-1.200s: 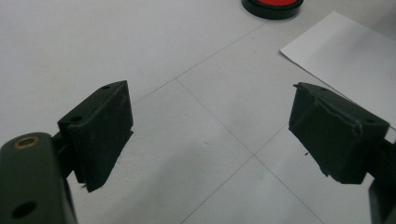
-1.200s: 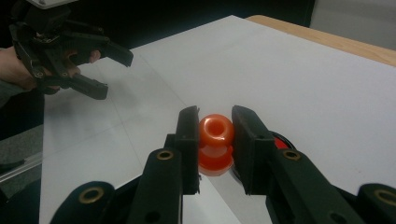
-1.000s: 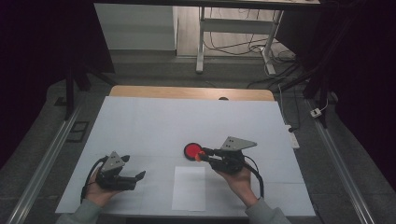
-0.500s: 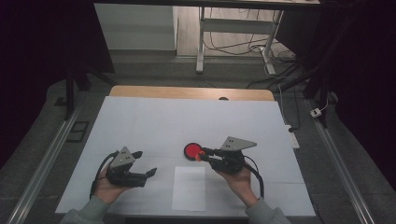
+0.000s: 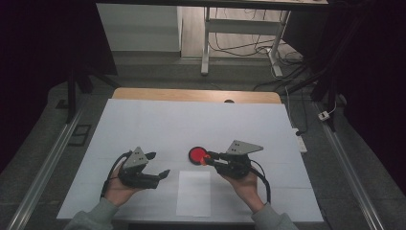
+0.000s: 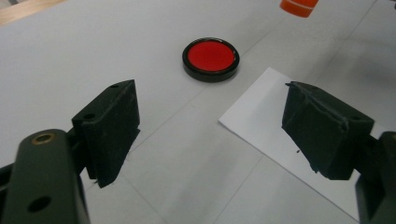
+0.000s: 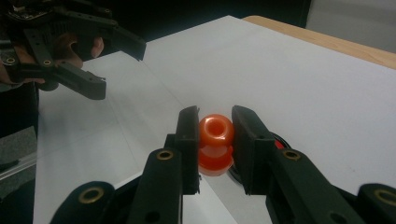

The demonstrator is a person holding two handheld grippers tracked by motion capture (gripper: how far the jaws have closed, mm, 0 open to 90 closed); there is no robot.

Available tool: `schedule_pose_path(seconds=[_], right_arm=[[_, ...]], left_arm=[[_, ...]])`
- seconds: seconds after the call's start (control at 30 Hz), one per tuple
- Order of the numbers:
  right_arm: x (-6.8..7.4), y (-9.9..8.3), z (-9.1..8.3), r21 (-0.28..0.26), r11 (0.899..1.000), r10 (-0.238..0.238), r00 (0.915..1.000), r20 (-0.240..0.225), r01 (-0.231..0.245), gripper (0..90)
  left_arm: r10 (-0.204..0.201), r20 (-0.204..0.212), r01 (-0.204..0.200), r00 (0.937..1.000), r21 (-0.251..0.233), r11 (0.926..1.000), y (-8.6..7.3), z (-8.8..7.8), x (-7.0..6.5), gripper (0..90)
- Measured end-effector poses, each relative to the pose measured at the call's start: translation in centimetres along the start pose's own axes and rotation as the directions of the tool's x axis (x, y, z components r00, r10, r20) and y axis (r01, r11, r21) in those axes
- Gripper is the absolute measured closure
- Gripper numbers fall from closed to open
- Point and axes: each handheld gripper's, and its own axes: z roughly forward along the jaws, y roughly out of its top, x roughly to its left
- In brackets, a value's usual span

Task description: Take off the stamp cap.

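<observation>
Between your left gripper [image 5: 155, 165] and the red disc [image 5: 197, 155] lies bare white table cover [image 5: 191, 120], so that lane is free. Your right gripper [image 5: 207, 158], pinching an orange piece [image 7: 215, 144], blocks the disc's right side. The flat paper sheet [image 5: 193, 191] obstructs nothing.

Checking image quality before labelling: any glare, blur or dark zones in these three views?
High view: surroundings near black, white table evenly lit, red disc sharp. Left gripper view: disc crisp with a slight sheen; near pads soft, and nothing between the open jaws. Right gripper view: orange piece glossy with highlights, held by the right gripper; the left gripper sits dark and dim.
</observation>
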Motion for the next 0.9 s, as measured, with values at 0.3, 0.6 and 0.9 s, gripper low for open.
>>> schedule_pose_path(seconds=[0.3, 0.6, 0.9], right_arm=[[0.0, 0.0, 0.0, -0.002, 1.0, -0.003, 1.0, 0.003, 0.003, 71.9], [0.0, 0.0, 0.1, -0.004, 1.0, -0.005, 1.0, 0.003, 0.005, 71.9], [0.2, -0.1, 0.3, 0.001, 1.0, -0.009, 1.0, -0.001, 0.009, 71.8]], left_arm=[[0.045, 0.037, -0.046, 0.9983, 0.019, 0.9988, 1.3, 1.2, -0.8, 21.6], [0.068, 0.078, -0.07, 0.9946, 0.029, 0.9971, 2.7, 2.7, -1.6, 21.7], [0.097, 0.119, -0.103, 0.9882, 0.05, 0.9934, 3.8, 4.5, -2.7, 22.0]])
